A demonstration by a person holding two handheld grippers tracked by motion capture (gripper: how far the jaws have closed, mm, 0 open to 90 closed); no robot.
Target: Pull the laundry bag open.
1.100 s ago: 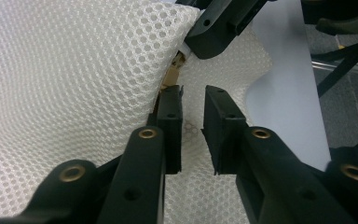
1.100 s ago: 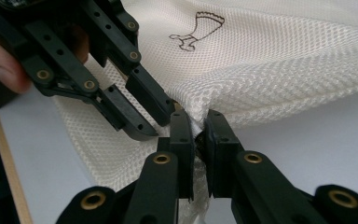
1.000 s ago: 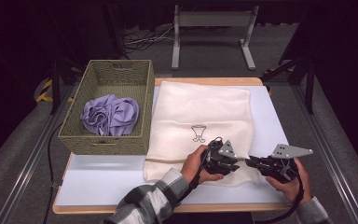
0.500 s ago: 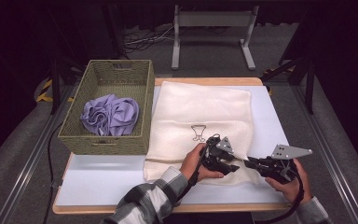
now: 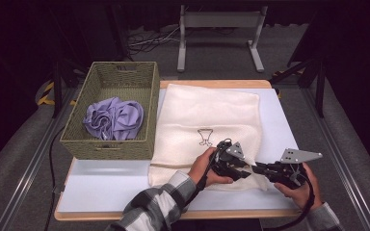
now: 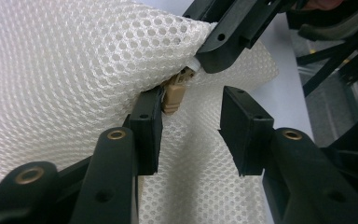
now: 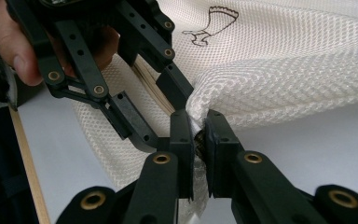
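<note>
Grippers: two, each held in one hand, at the near edge of the table.
Right gripper [image 7: 195,140]: jaws pressed together on a bunched corner of the mesh bag [image 7: 279,70].
Left gripper [image 6: 191,123]: jaws apart with a clear gap, holding nothing; one jaw touches the mesh beside a beige zipper pull [image 6: 175,91].
Hands: two; the left hand [image 5: 203,166] comes out of a plaid sleeve [image 5: 154,207].
Mesh bag: one, cream-white, lying flat on the table [image 5: 106,185], its near right corner lifted between the two grippers.
Writing: no readable words; one small dark outline drawing [image 5: 205,137] printed near the bag's middle.
Basket: one woven green basket [image 5: 147,103] left of the bag, touching its edge.
Cloth: one crumpled lilac cloth [image 5: 113,118] inside the basket.
Far: a grey metal stand [image 5: 219,33] on the floor beyond the table.
</note>
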